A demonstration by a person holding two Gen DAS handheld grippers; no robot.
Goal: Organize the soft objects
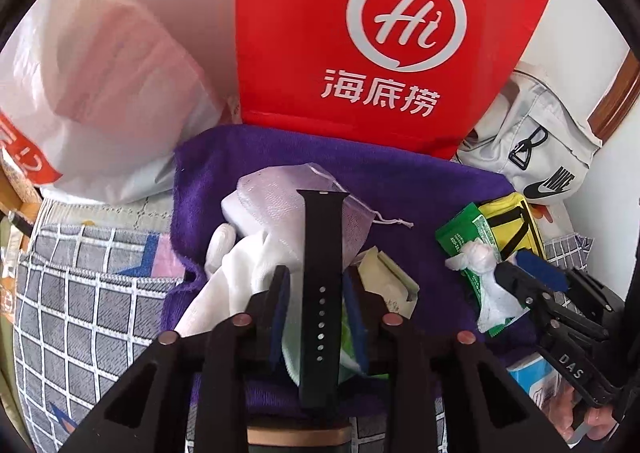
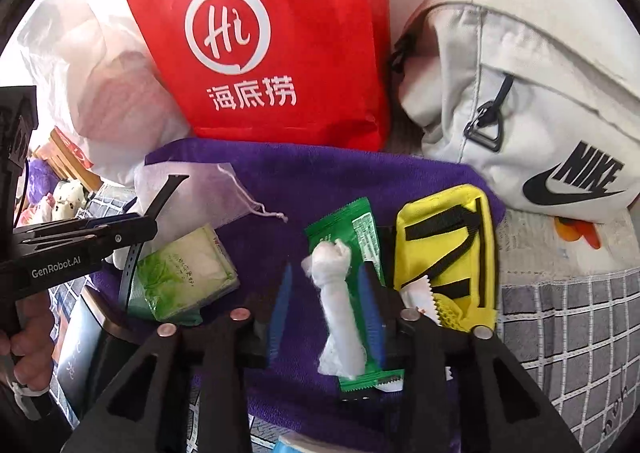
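A purple towel lies on the bed with small things on it. My left gripper is open with its fingers on either side of a black watch strap, which lies over a white glove and a white drawstring pouch. My right gripper is open around a twisted white tissue lying on a green packet. A yellow pouch lies right of it. A green tissue pack lies at the left.
A red paper bag stands behind the towel. A white plastic bag is at the left, a grey Nike bag at the right. A checked bedsheet surrounds the towel.
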